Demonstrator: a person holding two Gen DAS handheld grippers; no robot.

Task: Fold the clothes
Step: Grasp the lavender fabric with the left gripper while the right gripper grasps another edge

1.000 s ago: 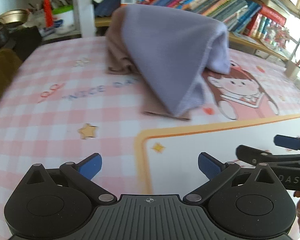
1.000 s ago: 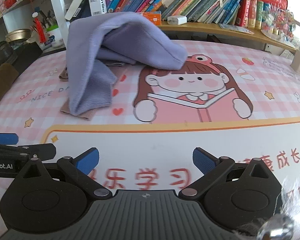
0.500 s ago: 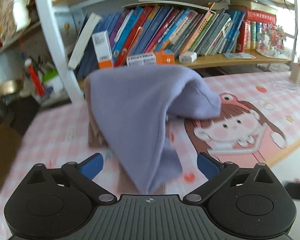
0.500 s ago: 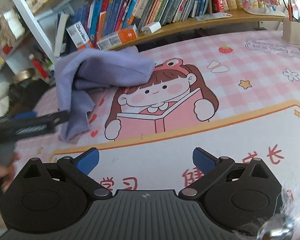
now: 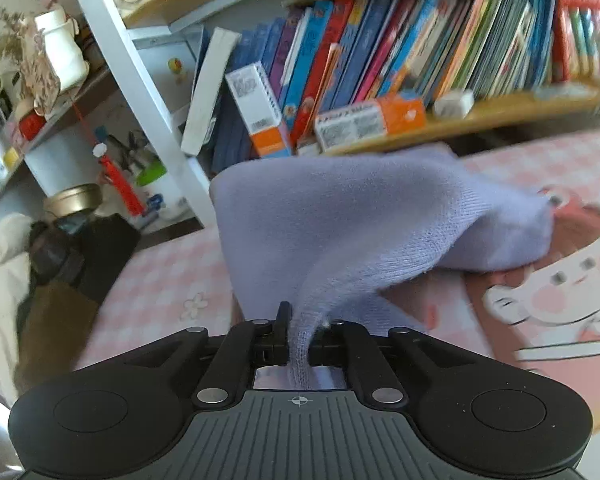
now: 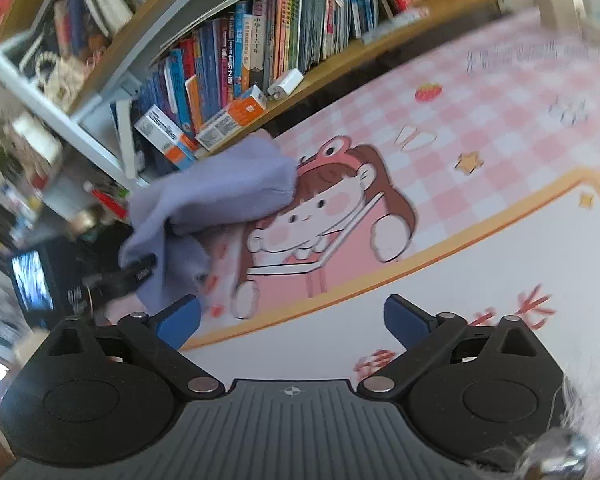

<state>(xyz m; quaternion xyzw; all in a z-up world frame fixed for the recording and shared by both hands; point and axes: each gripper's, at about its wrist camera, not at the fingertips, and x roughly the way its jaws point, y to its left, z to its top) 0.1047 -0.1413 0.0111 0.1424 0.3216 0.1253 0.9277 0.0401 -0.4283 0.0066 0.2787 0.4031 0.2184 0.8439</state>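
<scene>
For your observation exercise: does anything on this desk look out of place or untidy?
Yes. The purple garment lies bunched in a heap on the pink desk mat, not flat. The left gripper pinches one edge of it; the right gripper is open, holding nothing.

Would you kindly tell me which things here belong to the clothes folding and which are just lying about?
Part of the job:
purple garment
left gripper, jaws shut on it
right gripper, jaws open

Just lying about:
books
orange box
white charger
pink mat
</scene>
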